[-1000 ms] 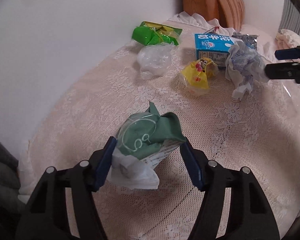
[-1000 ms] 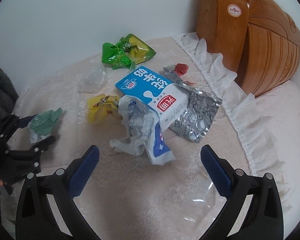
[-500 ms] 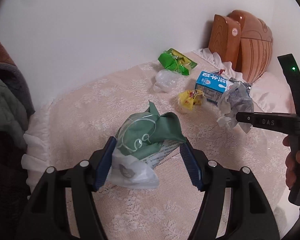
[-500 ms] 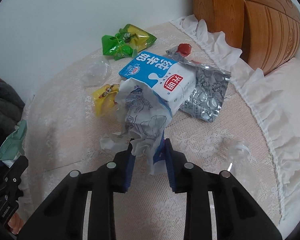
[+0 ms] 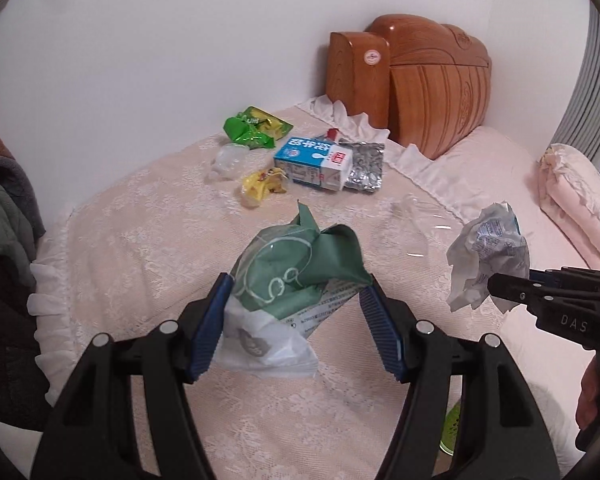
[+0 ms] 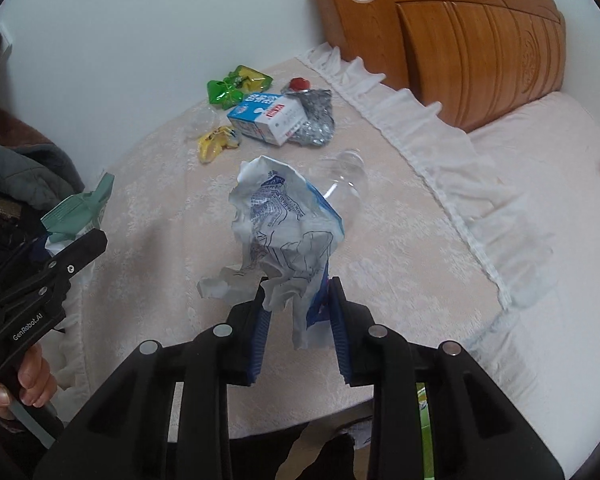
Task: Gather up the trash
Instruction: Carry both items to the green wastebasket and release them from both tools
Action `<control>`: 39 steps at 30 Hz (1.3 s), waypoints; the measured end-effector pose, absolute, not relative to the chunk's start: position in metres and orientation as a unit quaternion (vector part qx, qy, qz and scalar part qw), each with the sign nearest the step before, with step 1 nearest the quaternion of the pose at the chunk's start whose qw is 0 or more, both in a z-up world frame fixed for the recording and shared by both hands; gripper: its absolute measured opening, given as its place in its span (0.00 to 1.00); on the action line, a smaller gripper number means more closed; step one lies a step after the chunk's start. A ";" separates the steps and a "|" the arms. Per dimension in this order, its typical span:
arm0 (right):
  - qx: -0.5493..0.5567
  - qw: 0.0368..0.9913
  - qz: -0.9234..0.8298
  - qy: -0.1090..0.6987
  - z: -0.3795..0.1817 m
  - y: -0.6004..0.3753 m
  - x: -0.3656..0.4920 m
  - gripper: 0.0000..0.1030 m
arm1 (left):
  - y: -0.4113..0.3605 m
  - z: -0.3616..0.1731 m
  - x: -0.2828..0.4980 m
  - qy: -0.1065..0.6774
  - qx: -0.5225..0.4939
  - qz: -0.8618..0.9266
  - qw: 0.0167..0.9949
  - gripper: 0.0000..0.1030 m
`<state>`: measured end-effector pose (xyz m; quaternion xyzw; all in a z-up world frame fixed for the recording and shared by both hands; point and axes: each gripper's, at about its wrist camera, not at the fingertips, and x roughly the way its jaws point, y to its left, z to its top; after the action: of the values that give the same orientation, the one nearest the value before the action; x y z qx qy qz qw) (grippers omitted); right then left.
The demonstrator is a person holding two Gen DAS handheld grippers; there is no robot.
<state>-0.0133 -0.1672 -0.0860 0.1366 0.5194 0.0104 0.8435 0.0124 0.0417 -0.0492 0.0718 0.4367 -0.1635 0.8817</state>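
My left gripper (image 5: 295, 324) is shut on a crumpled green and white wrapper (image 5: 295, 276) and holds it above the lace-covered table (image 5: 147, 240). My right gripper (image 6: 297, 320) is shut on a crumpled white and blue wrapper (image 6: 283, 224), lifted off the table; it also shows in the left wrist view (image 5: 488, 256). At the far end lie a blue milk carton (image 5: 314, 162), a yellow wrapper (image 5: 261, 186), a green snack bag (image 5: 253, 130), a silver foil pack (image 5: 364, 168) and a clear plastic piece (image 5: 227, 160).
A clear plastic bottle (image 6: 346, 178) lies on the table near the right side. A wooden headboard (image 5: 416, 80) stands behind a bed with a pink cover (image 6: 540, 200). Dark clothes (image 5: 3, 208) hang at the left. A green object (image 5: 452, 428) shows below the table edge.
Both grippers have pulled back and up from the table with their wrappers. The right gripper, open one second ago, closed on the white and blue wrapper and lifted it off the carton.
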 end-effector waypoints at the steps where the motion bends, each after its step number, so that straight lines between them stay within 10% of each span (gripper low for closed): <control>1: 0.140 0.844 0.007 0.517 -0.086 -0.173 -0.020 0.28 | 0.036 -0.049 0.008 0.438 0.072 -0.169 0.880 0.61; 31: 0.267 0.767 -0.301 0.500 -0.150 -0.388 -0.341 0.30 | -0.290 -0.170 -0.218 0.456 0.328 -0.546 0.621 0.62; 39: 0.264 0.771 -0.290 0.501 -0.159 -0.387 -0.343 0.31 | -0.286 -0.153 -0.221 0.462 0.305 -0.526 0.646 0.90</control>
<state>-0.3434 -0.3875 -0.1587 0.2636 0.5013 -0.2903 0.7713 -0.2205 -0.2862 -0.1534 0.3054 0.4616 -0.5256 0.6461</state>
